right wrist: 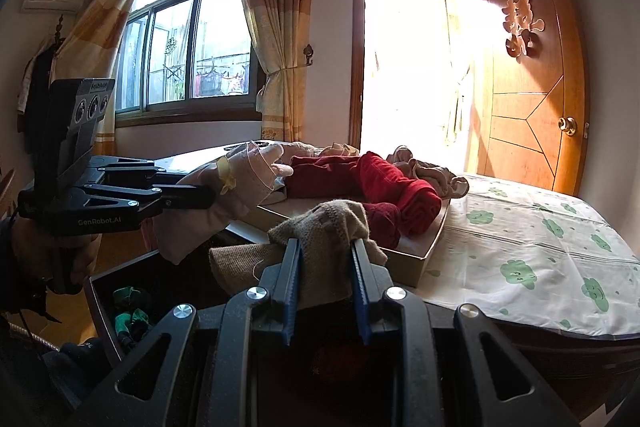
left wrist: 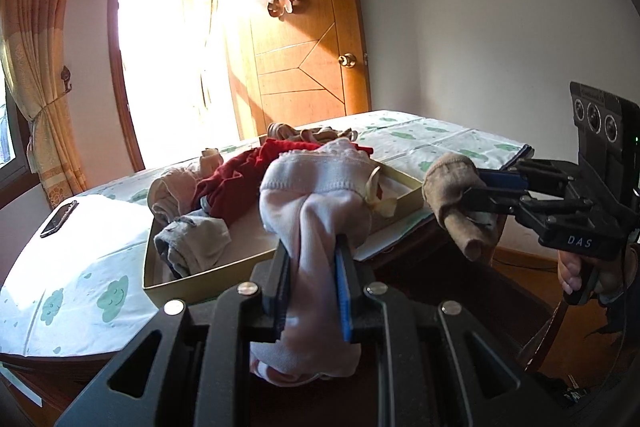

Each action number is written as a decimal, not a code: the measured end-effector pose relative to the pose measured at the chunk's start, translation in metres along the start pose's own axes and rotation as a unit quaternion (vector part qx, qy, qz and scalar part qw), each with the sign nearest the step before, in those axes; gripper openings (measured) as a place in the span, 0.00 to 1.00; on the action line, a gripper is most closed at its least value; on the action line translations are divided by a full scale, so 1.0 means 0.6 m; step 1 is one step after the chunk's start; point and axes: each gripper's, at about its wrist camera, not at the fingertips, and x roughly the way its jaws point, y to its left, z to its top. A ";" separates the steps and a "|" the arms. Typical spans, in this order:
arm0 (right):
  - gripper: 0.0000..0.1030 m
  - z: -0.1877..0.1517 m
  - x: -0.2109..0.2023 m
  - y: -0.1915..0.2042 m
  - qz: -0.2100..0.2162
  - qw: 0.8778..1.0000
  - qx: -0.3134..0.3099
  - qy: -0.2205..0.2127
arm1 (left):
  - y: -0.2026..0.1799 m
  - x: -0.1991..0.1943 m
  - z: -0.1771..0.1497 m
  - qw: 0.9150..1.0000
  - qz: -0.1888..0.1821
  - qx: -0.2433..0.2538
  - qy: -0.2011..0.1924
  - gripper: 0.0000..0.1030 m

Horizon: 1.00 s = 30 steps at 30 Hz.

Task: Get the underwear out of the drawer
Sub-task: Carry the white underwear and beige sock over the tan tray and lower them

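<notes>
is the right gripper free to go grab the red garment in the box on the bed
Probably not yet: the right gripper is shut on a brown garment. The red garment lies uncovered in the box, so the path looks free.

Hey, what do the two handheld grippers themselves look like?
Both are matte black plastic with cut-out linkage arms, silver bolt heads and blue ribbed finger pads. The left gripper reads "GenRobot.AI" on its side; the right gripper reads "DAS". Each carries a black camera block with three round lenses on top.

Home bedroom, bed (right wrist: 540,227) with cloud-print sheet, curtained window (right wrist: 188,47), wooden door (left wrist: 304,39)
</notes>
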 end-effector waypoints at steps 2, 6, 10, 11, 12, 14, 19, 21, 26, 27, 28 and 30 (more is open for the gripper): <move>0.25 0.007 0.005 -0.004 0.000 1.000 0.001 0.000 | 0.003 0.002 0.008 1.000 0.001 0.003 0.000 0.17; 0.25 0.017 0.011 -0.009 0.000 1.000 -0.003 0.000 | 0.008 0.011 0.022 1.000 0.004 0.008 0.001 0.17; 0.25 0.023 0.018 -0.011 0.001 1.000 -0.003 0.002 | 0.014 0.021 0.035 1.000 0.003 0.011 0.005 0.17; 0.25 0.025 0.020 -0.012 0.000 1.000 -0.004 0.004 | 0.015 0.024 0.038 1.000 0.004 0.012 0.006 0.17; 0.25 0.027 0.024 -0.013 0.000 1.000 -0.005 0.005 | 0.017 0.027 0.042 1.000 0.004 0.012 0.007 0.17; 0.25 0.032 0.029 -0.017 0.000 1.000 -0.006 0.008 | 0.023 0.034 0.051 1.000 0.004 0.011 0.010 0.17; 0.25 0.051 0.046 -0.026 -0.002 1.000 -0.006 0.011 | 0.034 0.050 0.075 1.000 0.009 0.013 0.014 0.17; 0.25 0.057 0.053 -0.028 -0.005 1.000 -0.009 0.013 | 0.036 0.056 0.084 1.000 0.012 0.016 0.015 0.17; 0.25 0.069 0.069 -0.037 -0.008 1.000 -0.010 0.016 | 0.046 0.075 0.099 1.000 0.010 0.011 0.023 0.17; 0.25 0.072 0.072 -0.039 -0.008 1.000 -0.009 0.017 | 0.048 0.079 0.101 1.000 0.009 0.009 0.026 0.17; 0.25 0.074 0.075 -0.041 -0.008 1.000 -0.007 0.018 | 0.049 0.083 0.103 1.000 0.008 0.008 0.029 0.17; 0.25 0.077 0.082 -0.046 -0.008 1.000 -0.003 0.021 | 0.052 0.092 0.105 0.999 0.006 0.004 0.034 0.17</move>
